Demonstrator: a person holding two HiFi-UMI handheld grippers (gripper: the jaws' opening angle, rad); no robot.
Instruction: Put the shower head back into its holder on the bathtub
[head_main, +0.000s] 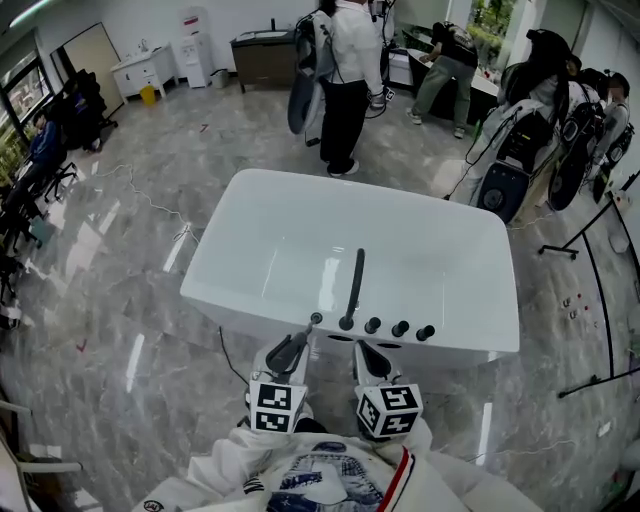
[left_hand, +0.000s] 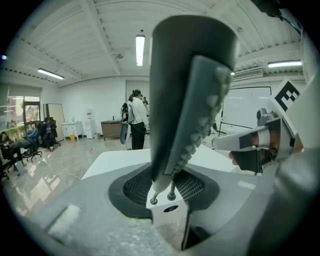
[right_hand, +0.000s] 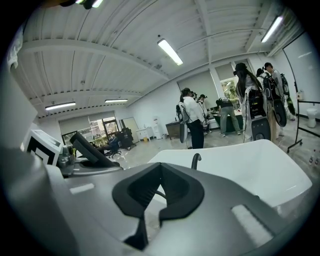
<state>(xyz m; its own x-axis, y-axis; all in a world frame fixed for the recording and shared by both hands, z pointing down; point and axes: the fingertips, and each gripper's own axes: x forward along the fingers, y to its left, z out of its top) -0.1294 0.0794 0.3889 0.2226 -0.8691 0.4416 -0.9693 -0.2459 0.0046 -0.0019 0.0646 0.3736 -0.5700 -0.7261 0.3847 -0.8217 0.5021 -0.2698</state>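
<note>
Held the shower head clamped in the left gripper, gripped low on the handle and standing straight up out of the jaws, nozzle face turned toward the right gripper. Had the right jaws pressed together on nothing, parked just beside the left ones. Hovered both just short of the near rim of the tub, with the tap and the knobs ahead of the jaws, nearest the right pair.

Looked like the carry-in step: grasp made, seating not yet done. Couldn't pick out the holder for certain. Possibly that small fitting on the rim right ahead of the left jaws, to the left of the tap, but too small to call.

Called next for moving the left jaws forward over the rim, tipping the head down toward that fitting and lining the handle end up above the opening. Then lowering it in squarely, and only then letting the jaws part. Risked a crooked seat and a slip into the tub if released early. Left the right jaws free to steady the head if wanted.
</note>
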